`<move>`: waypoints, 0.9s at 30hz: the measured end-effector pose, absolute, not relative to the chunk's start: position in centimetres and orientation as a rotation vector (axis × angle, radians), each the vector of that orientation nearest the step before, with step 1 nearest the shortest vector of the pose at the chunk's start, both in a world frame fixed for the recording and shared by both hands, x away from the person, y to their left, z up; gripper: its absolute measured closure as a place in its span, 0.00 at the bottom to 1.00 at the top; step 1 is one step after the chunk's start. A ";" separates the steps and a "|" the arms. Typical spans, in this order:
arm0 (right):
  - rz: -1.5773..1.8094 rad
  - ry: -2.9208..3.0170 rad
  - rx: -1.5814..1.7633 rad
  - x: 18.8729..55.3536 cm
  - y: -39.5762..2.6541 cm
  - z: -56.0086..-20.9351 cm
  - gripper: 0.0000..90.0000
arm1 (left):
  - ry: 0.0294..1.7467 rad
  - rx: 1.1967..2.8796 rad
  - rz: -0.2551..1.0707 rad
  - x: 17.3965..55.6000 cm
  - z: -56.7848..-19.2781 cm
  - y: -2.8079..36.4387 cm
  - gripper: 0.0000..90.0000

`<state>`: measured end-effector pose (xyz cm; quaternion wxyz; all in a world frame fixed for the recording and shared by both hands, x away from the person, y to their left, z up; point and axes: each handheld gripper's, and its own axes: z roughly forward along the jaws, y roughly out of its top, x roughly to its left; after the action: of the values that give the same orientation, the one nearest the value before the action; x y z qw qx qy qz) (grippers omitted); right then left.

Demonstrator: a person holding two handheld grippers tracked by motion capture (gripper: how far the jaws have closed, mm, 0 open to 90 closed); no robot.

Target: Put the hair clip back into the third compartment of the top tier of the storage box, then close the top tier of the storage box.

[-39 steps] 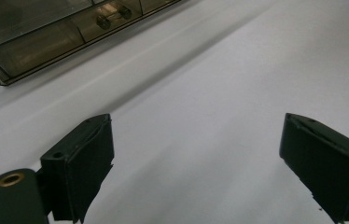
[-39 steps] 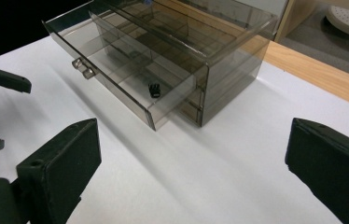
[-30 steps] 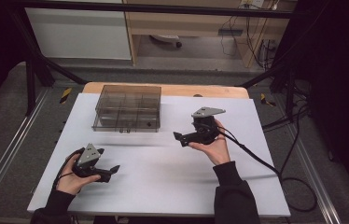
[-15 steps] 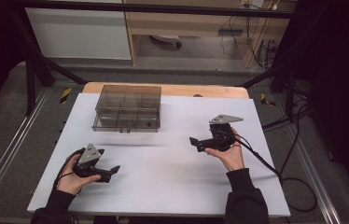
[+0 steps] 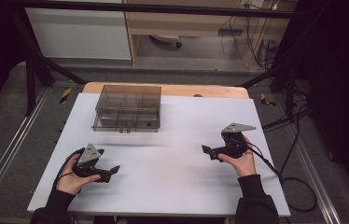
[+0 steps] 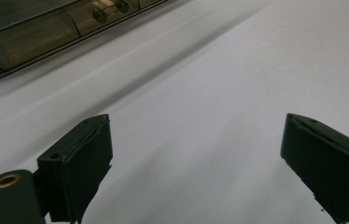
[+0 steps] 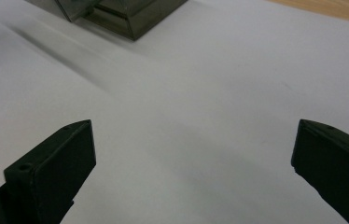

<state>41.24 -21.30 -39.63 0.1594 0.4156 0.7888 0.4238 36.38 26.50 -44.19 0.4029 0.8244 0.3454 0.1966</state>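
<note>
The clear compartment box (image 5: pixel 127 108) sits toward the far edge of the table (image 5: pixel 182 186), left of the middle, lid down and a small latch on its near wall; in the left gripper view you can make out small dark items inside near the front (image 6: pixel 99 15), too blurred to name. Both of your grippers are well apart from it and empty, so the main risk lies in the reach. If you come at the box low and fast, a jaw tip can shove it along the smooth white sheet toward the far edge instead of catching the latch. The plastic is light and glossy, so a pinch on the lid edge may slip or tip the box and rattle its contents across compartments.

Your left gripper (image 5: pixel 112 171) rests low near the front-left corner of the table, your hand wrapped round its body, jaws spread wide and pointing toward the middle of the table. Your right gripper (image 5: pixel 206 150) is held nearer the right edge, about midway back, raised slightly, jaws also wide apart and aimed left. Each gripper view shows bare sheet between its jaws, with the box (image 7: pixel 130 14) up at the top.
</note>
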 end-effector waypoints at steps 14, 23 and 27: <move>1.202 2.272 1.227 39.9 -24.2 -42.0 0.01 | 0.873 2.080 0.496 36.4 -44.0 26.5 0.10; 1.213 2.277 1.238 39.1 -25.6 -43.0 0.01 | 0.880 2.076 0.489 36.4 -44.0 26.4 0.10; 1.226 2.272 1.247 38.8 -26.1 -43.2 0.01 | 0.883 2.070 0.485 36.4 -43.8 26.4 0.11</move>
<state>38.79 -26.11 -43.20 0.1370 0.4309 0.7850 0.4236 36.42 26.37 -43.81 0.4075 0.8211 0.3503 0.1924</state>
